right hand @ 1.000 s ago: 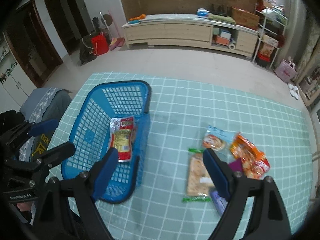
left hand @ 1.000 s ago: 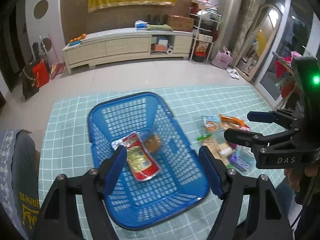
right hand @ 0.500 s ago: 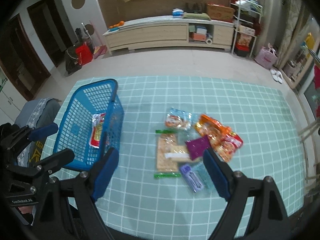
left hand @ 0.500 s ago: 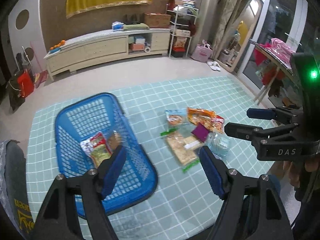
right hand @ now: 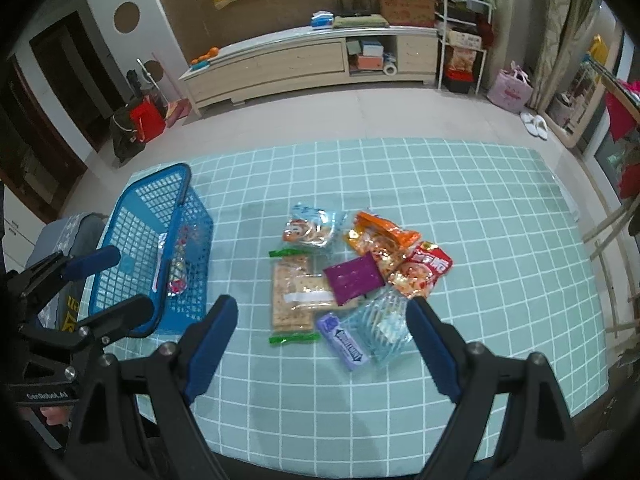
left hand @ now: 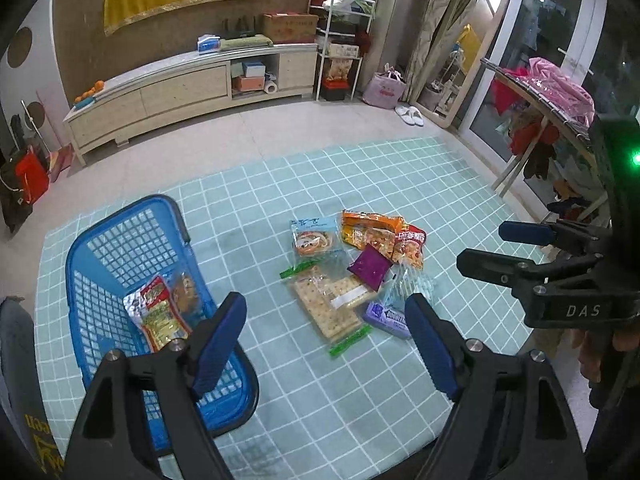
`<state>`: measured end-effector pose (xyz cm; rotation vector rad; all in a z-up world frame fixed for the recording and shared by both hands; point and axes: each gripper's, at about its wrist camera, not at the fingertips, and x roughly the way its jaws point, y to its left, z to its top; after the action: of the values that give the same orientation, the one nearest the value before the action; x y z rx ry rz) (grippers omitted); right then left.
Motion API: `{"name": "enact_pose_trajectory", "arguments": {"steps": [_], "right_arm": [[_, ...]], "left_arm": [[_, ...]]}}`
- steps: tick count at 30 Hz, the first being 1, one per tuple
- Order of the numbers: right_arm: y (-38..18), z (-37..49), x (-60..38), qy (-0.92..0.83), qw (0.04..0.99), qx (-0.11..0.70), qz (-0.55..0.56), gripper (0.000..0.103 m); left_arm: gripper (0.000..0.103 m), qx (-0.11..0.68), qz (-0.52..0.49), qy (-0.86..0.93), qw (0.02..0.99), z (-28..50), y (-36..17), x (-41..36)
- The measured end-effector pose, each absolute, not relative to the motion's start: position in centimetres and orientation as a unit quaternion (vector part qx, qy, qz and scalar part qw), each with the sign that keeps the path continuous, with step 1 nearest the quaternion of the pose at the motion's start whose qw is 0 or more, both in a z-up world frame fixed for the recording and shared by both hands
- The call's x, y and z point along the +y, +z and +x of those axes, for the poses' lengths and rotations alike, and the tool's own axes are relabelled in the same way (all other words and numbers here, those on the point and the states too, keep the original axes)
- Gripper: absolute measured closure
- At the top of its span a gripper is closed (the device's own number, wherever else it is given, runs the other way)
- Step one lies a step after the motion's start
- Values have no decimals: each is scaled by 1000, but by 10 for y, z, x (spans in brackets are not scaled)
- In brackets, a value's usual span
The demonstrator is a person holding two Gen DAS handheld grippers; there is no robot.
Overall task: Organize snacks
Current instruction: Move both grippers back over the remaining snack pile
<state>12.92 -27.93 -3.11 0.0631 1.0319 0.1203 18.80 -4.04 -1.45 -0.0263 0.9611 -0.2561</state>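
1. Left gripper [left hand: 325, 332]: jaws spread wide, nothing between them, held above the mat between the basket and the snack pile. Right gripper [right hand: 322, 334]: likewise spread and empty, poised over the near edge of the pile.

2. Nearest packs: a purple gum pack [right hand: 346, 345] lies just beside a clear crinkled bag [right hand: 380, 326], both at the pile's near edge. Judged small and light; the gum pack looks stiff enough to pinch across its short sides, the clear bag soft and likely to slip.

3. Cracker pack [right hand: 294, 294]: a long clear sleeve with green sealed ends, flat on the mat. The crackers are probably brittle — a light pinch across the width near the middle seems safer than squeezing an end.

4. Purple sachet [right hand: 353, 278]: rests on top, overlapping the cracker pack. Thin and limp by appearance; best lifted by an exposed edge.

5. Far packs: a pale blue bag [right hand: 308, 230], an orange bag [right hand: 378, 238] and a red bag [right hand: 424, 270], the last two overlapping. Soft, slick film — a crimped seam would give the firmest hold.

6. Blue basket [left hand: 120, 240]: stands on the checked mat [right hand: 480, 220] left of the pile, apart from it, and holds a red-and-yellow pack [left hand: 158, 314] beside a brown snack [left hand: 186, 290].
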Motion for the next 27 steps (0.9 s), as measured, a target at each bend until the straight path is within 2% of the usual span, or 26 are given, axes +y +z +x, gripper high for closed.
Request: {"name": "enact_pose_trajectory", "arguments": {"steps": [12, 27], "right_arm": [[-51, 171, -323, 46, 854, 515, 58, 14], [-99, 229, -371, 35, 826, 554, 98, 14]], "left_arm": [[22, 495, 2, -130, 859, 251, -29, -80], [22, 571, -12, -124, 812, 335, -91, -105]]}}
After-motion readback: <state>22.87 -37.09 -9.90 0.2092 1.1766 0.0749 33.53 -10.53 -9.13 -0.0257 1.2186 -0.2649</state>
